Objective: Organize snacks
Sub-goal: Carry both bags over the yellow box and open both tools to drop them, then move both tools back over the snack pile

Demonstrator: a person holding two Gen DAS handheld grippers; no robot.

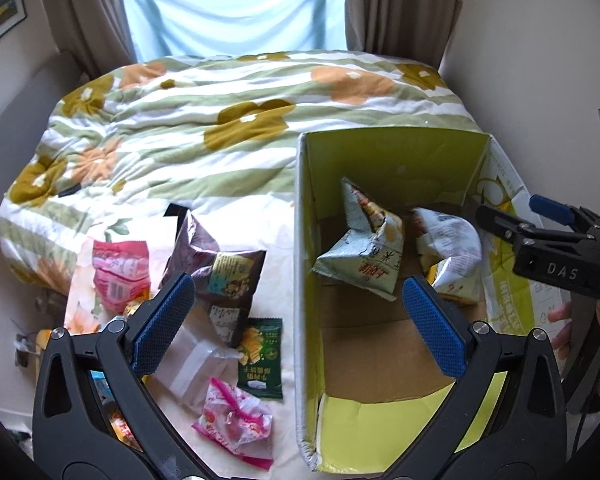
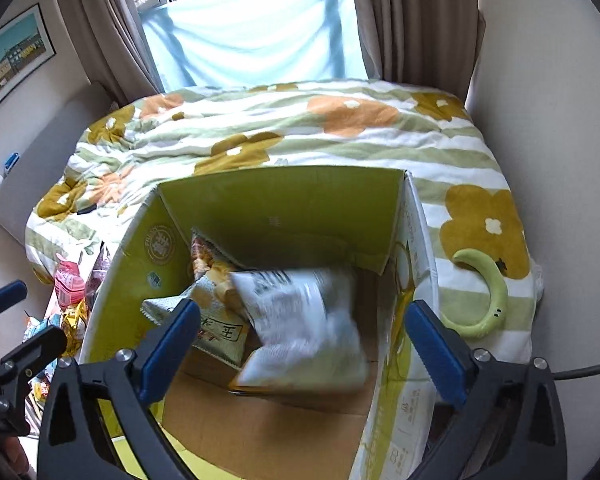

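While both tongs gape empty, cardboard box (image 2: 284,220) holds 2 pale snack bags (image 2: 304,320).

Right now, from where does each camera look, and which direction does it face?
Left wrist: above the bed's near edge, facing the window; loose snacks left, cardboard box right; own open left tongs, right tongs at the edge.
Right wrist: above the box, looking in; own open tongs.
Shared: box, quilt, window.
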